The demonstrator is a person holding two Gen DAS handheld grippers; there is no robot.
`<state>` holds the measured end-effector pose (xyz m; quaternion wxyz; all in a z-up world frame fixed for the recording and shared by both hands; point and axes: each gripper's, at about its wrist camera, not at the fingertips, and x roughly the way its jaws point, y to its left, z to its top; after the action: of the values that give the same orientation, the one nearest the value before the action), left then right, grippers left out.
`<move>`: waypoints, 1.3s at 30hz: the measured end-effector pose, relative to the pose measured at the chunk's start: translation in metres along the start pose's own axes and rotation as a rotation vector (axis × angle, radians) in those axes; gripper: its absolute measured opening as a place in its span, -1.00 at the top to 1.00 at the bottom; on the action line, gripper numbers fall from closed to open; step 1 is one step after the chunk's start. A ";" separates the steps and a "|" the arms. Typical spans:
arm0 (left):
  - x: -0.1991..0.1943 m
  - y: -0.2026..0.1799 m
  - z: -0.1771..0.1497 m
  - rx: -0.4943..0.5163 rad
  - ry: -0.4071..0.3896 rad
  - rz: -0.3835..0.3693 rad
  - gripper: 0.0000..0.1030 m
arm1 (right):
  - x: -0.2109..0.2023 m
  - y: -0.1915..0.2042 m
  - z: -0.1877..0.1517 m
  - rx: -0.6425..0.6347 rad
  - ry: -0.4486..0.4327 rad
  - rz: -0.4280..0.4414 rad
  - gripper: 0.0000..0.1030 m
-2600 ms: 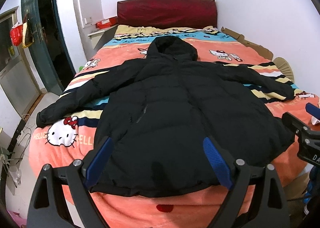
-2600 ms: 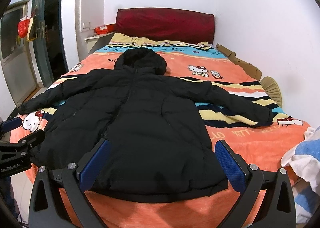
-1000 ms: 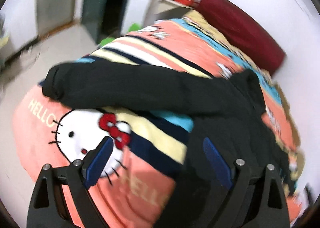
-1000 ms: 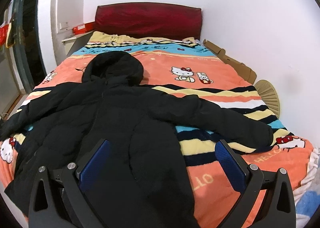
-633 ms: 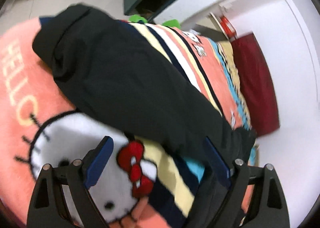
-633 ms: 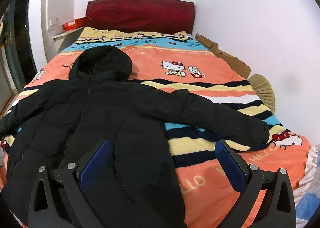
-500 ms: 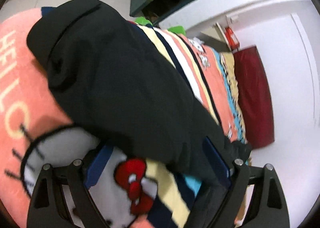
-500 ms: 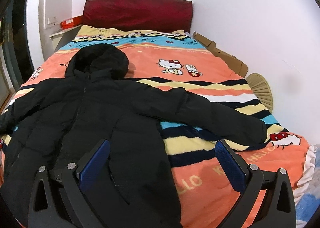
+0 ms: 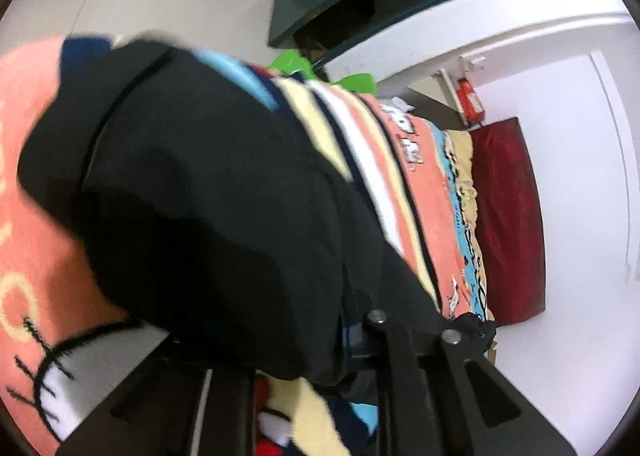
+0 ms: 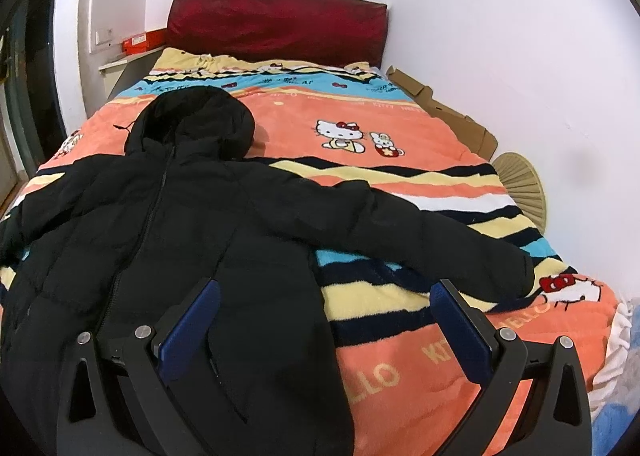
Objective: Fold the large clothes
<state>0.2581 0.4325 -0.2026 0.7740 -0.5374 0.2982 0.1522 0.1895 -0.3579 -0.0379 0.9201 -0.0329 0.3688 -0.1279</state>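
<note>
Sleeve (image 9: pixel 192 192) of black jacket (image 10: pixel 168 240) clenched in left claw (image 9: pixel 296 352), right claw (image 10: pixel 324 320) spread wide, empty.

— What cloth is your jacket (image 10: pixel 168 240)?
— Matt black, quilted, puffy. Your blanket (image 10: pixel 400 184) beneath it looks fleecy, soft.
— And your right claw (image 10: pixel 324 320)?
— Matt black plastic arms, blue textured pads (image 10: pixel 460 328), shiny metal screws.

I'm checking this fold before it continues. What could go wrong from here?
The left gripper seems clamped on the puffy sleeve short of its cuff, so the end may flop. The blanket right beneath could get pinched too. The right gripper is open, holding nothing, so the jacket may drag.
</note>
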 end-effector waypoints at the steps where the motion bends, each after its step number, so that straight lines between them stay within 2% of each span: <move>1: -0.003 -0.008 0.001 0.019 -0.006 -0.005 0.73 | 0.001 -0.001 0.001 0.004 -0.002 0.000 -0.99; 10: -0.040 -0.106 -0.016 0.243 -0.033 -0.085 0.75 | 0.002 -0.021 0.001 0.052 -0.016 0.015 -0.99; 18: -0.047 -0.194 -0.069 0.402 0.016 -0.177 0.76 | -0.003 -0.058 0.007 0.113 -0.054 -0.013 -0.99; 23: -0.033 -0.253 -0.116 0.515 0.067 -0.210 0.76 | -0.003 -0.094 0.011 0.179 -0.055 -0.062 -0.99; 28: -0.016 -0.296 -0.169 0.599 0.131 -0.247 0.76 | -0.001 -0.121 0.005 0.236 -0.061 -0.081 -0.99; 35: 0.019 -0.334 -0.259 0.718 0.254 -0.264 0.76 | 0.007 -0.136 -0.006 0.270 -0.040 -0.085 -0.99; 39: 0.046 -0.341 -0.315 0.786 0.336 -0.246 0.76 | 0.013 -0.138 -0.009 0.281 -0.033 -0.083 -0.99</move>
<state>0.3897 0.0097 -0.0554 0.8726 -0.2509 0.3890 -0.1557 0.1625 -0.4945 -0.0318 0.9155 0.0787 0.3304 -0.2158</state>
